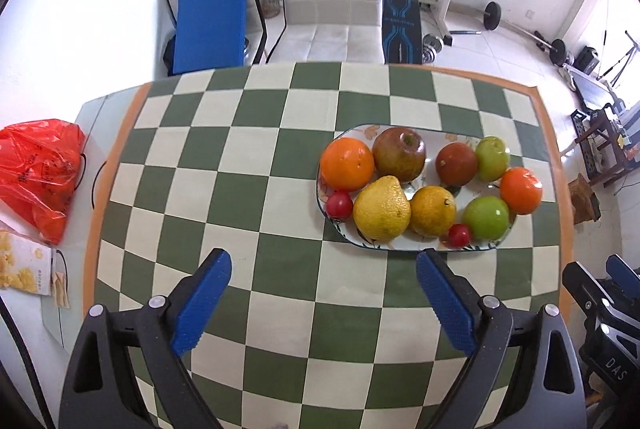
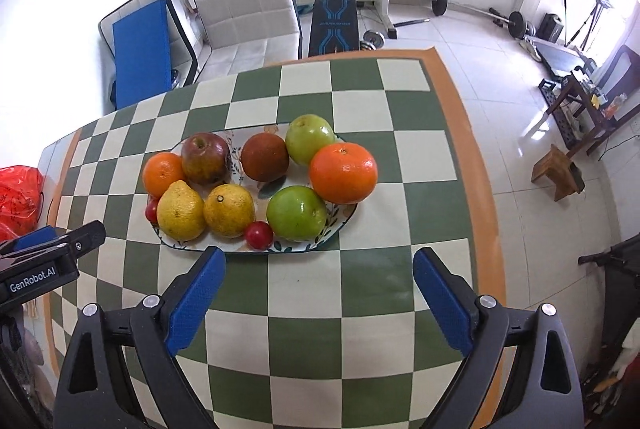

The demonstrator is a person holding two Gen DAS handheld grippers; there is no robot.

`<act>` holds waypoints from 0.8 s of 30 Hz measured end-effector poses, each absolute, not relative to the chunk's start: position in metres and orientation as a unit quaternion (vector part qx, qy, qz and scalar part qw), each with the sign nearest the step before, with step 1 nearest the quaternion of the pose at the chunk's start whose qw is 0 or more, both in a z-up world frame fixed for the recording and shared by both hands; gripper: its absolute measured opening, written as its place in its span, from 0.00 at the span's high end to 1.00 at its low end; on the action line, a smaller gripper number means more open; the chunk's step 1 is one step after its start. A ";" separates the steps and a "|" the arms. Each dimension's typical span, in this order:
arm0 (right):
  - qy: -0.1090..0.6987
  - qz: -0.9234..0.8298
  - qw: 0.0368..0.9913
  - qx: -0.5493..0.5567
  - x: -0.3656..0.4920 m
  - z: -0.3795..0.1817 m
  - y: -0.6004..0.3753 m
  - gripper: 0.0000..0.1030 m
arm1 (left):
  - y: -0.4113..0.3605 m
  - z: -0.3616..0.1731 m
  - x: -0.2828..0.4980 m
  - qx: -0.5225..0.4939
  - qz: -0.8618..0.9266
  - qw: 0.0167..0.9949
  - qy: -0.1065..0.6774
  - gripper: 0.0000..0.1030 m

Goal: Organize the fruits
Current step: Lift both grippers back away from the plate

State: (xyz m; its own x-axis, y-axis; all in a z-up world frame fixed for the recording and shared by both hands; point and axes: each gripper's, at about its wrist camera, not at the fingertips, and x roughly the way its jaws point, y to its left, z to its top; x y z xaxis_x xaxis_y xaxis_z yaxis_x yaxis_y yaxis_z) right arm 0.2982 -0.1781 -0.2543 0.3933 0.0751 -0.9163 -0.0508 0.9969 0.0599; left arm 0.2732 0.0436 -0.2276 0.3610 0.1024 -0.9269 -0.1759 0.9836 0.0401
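An oval flowered plate [image 1: 440, 138] [image 2: 340, 225] on the checked tablecloth holds several fruits: two oranges [image 1: 347, 163] [image 2: 343, 172], a red apple [image 1: 399, 154] [image 2: 206, 158], a dark red fruit [image 1: 456, 164] [image 2: 265, 157], two green apples [image 1: 486, 217] [image 2: 296, 213], a yellow lemon [image 1: 382, 210] [image 2: 180, 211], a yellow-orange citrus [image 1: 433, 211] [image 2: 229, 210] and two small red tomatoes [image 1: 459, 235] [image 2: 259, 235]. My left gripper [image 1: 323, 271] is open and empty, near and left of the plate. My right gripper [image 2: 319, 267] is open and empty just before the plate's near rim.
A red plastic bag [image 1: 38, 173] and a snack packet [image 1: 24, 265] lie off the cloth at the left. A white chair [image 1: 332, 1] stands behind the table. The right table edge [image 2: 476, 169] drops to a tiled floor with gym gear.
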 end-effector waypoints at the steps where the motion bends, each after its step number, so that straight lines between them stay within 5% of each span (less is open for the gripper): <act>1: 0.545 0.037 0.837 0.011 0.293 -0.247 -0.179 0.06 | 0.043 -0.221 0.268 -0.033 0.081 0.828 0.554 0.08; 24: 0.454 0.052 0.889 0.006 0.118 -0.066 -0.175 0.06 | 0.022 -0.073 0.106 -0.040 0.032 0.889 0.454 0.08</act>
